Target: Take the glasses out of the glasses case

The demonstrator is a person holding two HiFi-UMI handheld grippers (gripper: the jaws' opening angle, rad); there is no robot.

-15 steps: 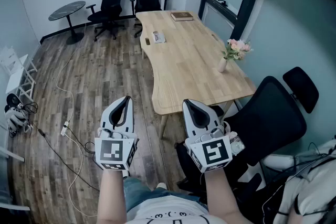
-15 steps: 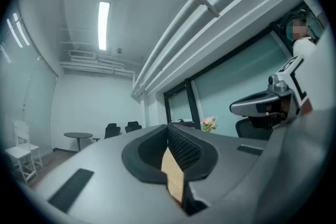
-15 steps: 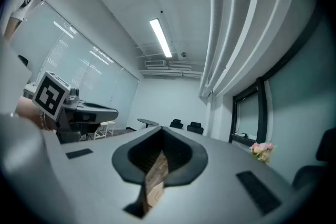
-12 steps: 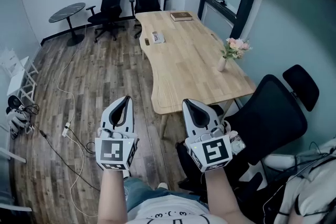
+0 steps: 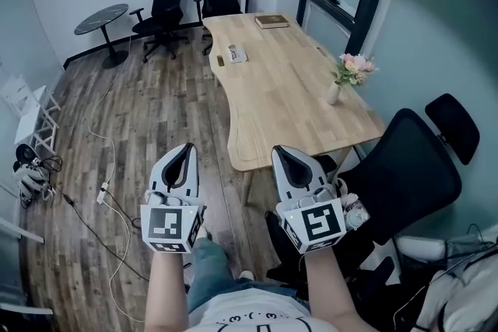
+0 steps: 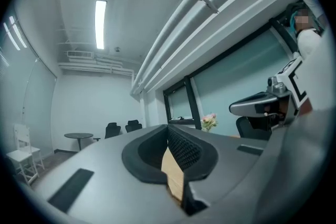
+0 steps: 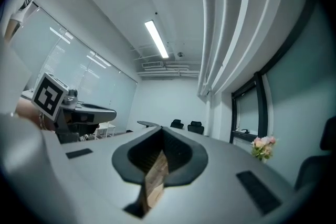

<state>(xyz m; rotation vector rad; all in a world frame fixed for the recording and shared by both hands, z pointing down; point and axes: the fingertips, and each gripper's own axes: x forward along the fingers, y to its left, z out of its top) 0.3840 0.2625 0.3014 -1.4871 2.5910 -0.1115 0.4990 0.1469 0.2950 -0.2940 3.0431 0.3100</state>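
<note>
A small pale object (image 5: 236, 54) lies near the far left edge of the long wooden table (image 5: 288, 101); it is too small to tell whether it is the glasses case. A tiny dark item (image 5: 220, 61) sits beside it. No glasses can be made out. My left gripper (image 5: 184, 148) and right gripper (image 5: 285, 155) are held side by side in front of my body, well short of the table. Both are shut with nothing between the jaws. In the left gripper view the left gripper (image 6: 171, 153) shows only a thin slit, as does the right gripper (image 7: 159, 159) in the right gripper view.
A vase of pink flowers (image 5: 339, 82) stands at the table's right edge and a book (image 5: 271, 22) lies at its far end. A black office chair (image 5: 401, 175) is close on my right. Two more chairs (image 5: 194, 0) and a round side table (image 5: 102, 18) stand at the back. Cables (image 5: 101, 190) cross the wood floor.
The head view has shifted slightly and a leg has come forward below the left gripper. Both grippers keep the same shut pose.
</note>
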